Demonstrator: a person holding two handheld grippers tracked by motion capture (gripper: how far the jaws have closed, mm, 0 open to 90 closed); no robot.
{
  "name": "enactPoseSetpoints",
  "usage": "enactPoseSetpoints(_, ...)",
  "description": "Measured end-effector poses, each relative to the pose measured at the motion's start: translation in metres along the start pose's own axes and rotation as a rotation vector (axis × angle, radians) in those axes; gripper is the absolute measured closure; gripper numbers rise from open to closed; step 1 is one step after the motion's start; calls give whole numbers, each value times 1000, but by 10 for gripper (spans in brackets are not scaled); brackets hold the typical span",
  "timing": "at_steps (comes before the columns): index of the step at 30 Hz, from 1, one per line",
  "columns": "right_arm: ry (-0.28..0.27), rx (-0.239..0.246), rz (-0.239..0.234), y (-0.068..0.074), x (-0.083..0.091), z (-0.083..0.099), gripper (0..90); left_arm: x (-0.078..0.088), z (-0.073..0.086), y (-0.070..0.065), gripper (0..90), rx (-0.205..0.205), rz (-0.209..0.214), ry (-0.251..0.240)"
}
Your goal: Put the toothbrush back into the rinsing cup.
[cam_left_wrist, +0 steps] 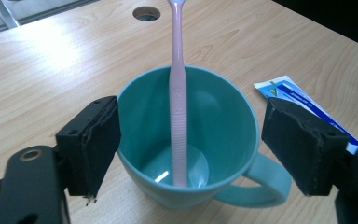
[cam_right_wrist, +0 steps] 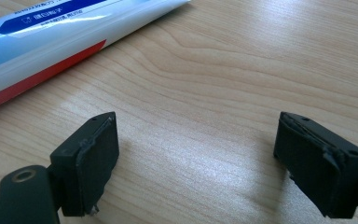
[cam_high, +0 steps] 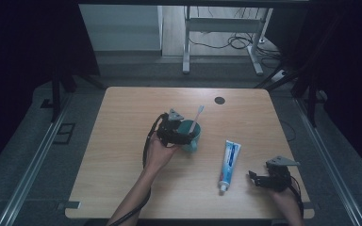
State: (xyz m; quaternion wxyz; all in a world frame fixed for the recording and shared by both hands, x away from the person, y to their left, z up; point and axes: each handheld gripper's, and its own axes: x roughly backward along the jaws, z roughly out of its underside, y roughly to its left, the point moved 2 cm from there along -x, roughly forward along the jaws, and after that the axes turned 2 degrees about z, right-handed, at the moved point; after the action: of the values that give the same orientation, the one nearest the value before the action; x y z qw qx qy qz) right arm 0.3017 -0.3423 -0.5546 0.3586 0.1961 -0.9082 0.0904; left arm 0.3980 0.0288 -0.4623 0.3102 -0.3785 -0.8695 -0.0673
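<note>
The left gripper (cam_high: 185,135) sits near the middle of the tabletop (cam_high: 122,160), held level against a teal cup (cam_high: 191,134). In the left gripper view its jaws stand wide, one on each side of the cup (cam_left_wrist: 186,140); the left pad sits at the cup's wall, though contact cannot be judged, and the right pad stands clear of the rim, above the handle, so nothing is gripped. The cup stands upright on the tabletop with its handle toward the right jaw. A pink toothbrush (cam_left_wrist: 178,102) stands in the cup, handle end on the bottom, leaning against the far rim with its head rising above it; the high view shows the toothbrush (cam_high: 197,117) tilted up and to the right. A dark round hole (cam_high: 220,100) lies in the tabletop beyond the cup. To the right of the cup, apart from it, a blue-and-white toothpaste tube (cam_high: 229,165) lies flat, cap toward the near edge. Farther right, near the tabletop's near right corner, the right gripper (cam_high: 257,179) points left toward the tube. In the right gripper view its jaws are spread wide over bare wood with nothing between them, the toothpaste tube (cam_right_wrist: 51,42) lying ahead at upper left, untouched.
</note>
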Motion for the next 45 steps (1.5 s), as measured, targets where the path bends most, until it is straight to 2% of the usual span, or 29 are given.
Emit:
enactPoseSetpoints(19,0,0,-1,0,0,0,138,20,16,-2,145,17,16,5)
enactPoseSetpoints(30,-2,3,0,0,0,0,138,32,24,-3,139,3,9,0)
enactPoseSetpoints(38,-2,3,0,0,0,0,138,41,32,-3,123,10,5,-11)
enactPoseSetpoints(45,-1,2,-1,0,0,0,138,45,40,-5,95,-8,-5,1)
